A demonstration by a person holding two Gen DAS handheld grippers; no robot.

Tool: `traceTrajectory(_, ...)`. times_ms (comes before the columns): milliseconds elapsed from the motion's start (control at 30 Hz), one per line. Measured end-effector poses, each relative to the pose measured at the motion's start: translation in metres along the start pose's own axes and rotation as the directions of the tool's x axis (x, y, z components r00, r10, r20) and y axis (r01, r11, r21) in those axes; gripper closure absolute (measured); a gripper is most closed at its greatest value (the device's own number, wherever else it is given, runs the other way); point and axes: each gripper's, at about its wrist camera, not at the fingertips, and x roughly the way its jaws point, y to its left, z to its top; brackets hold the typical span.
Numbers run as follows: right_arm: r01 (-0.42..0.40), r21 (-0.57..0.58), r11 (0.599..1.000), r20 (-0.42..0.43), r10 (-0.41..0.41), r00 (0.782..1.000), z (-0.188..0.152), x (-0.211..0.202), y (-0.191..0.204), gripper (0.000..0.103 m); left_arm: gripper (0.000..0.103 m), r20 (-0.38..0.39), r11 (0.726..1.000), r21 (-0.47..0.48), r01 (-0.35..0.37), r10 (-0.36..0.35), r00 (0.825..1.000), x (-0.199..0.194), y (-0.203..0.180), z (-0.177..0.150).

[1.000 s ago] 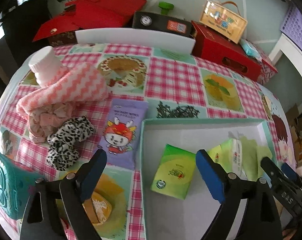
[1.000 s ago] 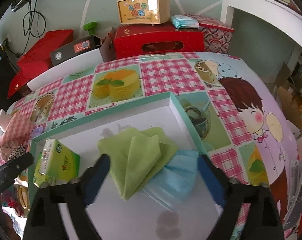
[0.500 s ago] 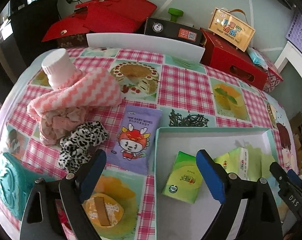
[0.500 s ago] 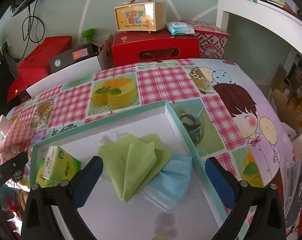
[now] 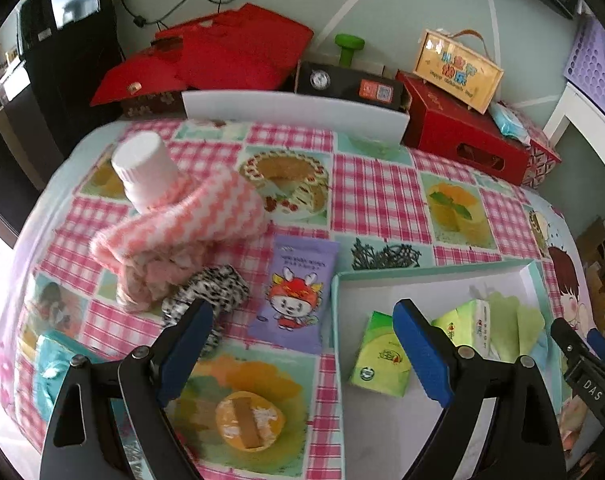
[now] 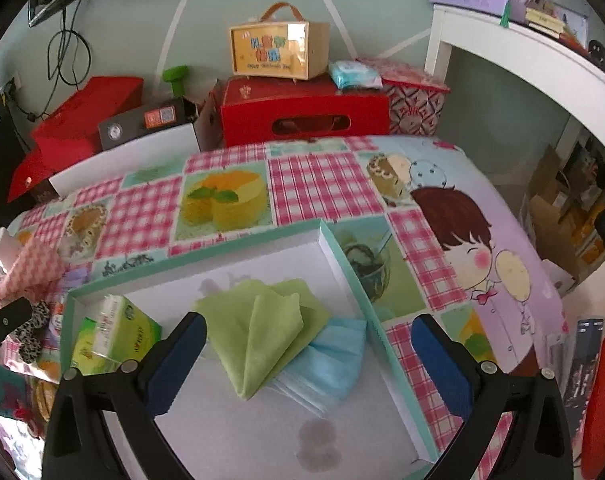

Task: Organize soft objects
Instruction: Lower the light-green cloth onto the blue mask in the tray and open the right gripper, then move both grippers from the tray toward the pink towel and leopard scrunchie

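Two tools stood over the cluttered surface (image 5: 378, 196), and neither held anything. In the left wrist view the left tool (image 5: 302, 344) hung with its blue pads spread wide, nothing between them; compared with a second earlier the view had pulled back and up, so more of the checked cloth showed. Still outside the tray (image 5: 336, 308) lay the pink-and-white knitted piece (image 5: 190, 216) draped against a white bottle (image 5: 146, 172), a leopard-print scrunchie (image 5: 210, 292) just beside it, and a purple wipes packet (image 5: 298, 292) close to the tray's left wall. Inside the tray sat two green tissue packs (image 5: 382, 356). In the right wrist view the right tool (image 6: 310, 356) had opened further than a second before, its pads now well apart on either side of the green cloth (image 6: 262, 332) and the blue face masks (image 6: 330, 360), touching neither; both rested in the tray near its right wall (image 6: 366, 300). That reading suggested the cloth and masks were already delivered and released, with both hands backing away. The remaining work looked to be the soft things on the left, the knitted piece and scrunchie most likely, and the bottle under the knit could tip when it is pulled.
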Motion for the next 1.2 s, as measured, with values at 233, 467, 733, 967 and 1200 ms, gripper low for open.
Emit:
traceTrajectory(233, 0.007, 0.002, 1.0, -0.019, -0.007, 1.0, -0.001, -0.005, 0.004, 0.0, 0.011, 0.018, 0.999, -0.032, -0.021, 0.022, 1.0, -0.01, 0.025, 0.007)
traceTrajectory(467, -0.023, -0.016, 1.0, 0.02, 0.023, 1.0, 0.002, -0.022, 0.018, 0.0, 0.011, 0.041, 0.99, -0.107, -0.091, 0.096, 0.995, -0.019, 0.065, 0.011)
traceTrajectory(733, -0.093, -0.079, 0.993, 0.042, 0.096, 0.994, 0.0, -0.035, 0.057, 0.0, 0.011, 0.056, 0.955, -0.202, -0.216, 0.232, 0.971, -0.032, 0.111, 0.011)
traceTrajectory(967, -0.132, -0.155, 0.979, 0.053, 0.141, 0.989, -0.004, -0.042, 0.095, 0.0, 0.011, 0.037, 0.924, -0.296, -0.243, 0.265, 0.964, -0.039, 0.149, 0.007)
traceTrajectory(1200, -0.191, -0.23, 0.954, 0.041, 0.205, 0.978, -0.012, -0.046, 0.132, 0.0, 0.011, 0.035, 0.896, -0.359, -0.26, 0.291, 0.956, -0.048, 0.176, 0.003)
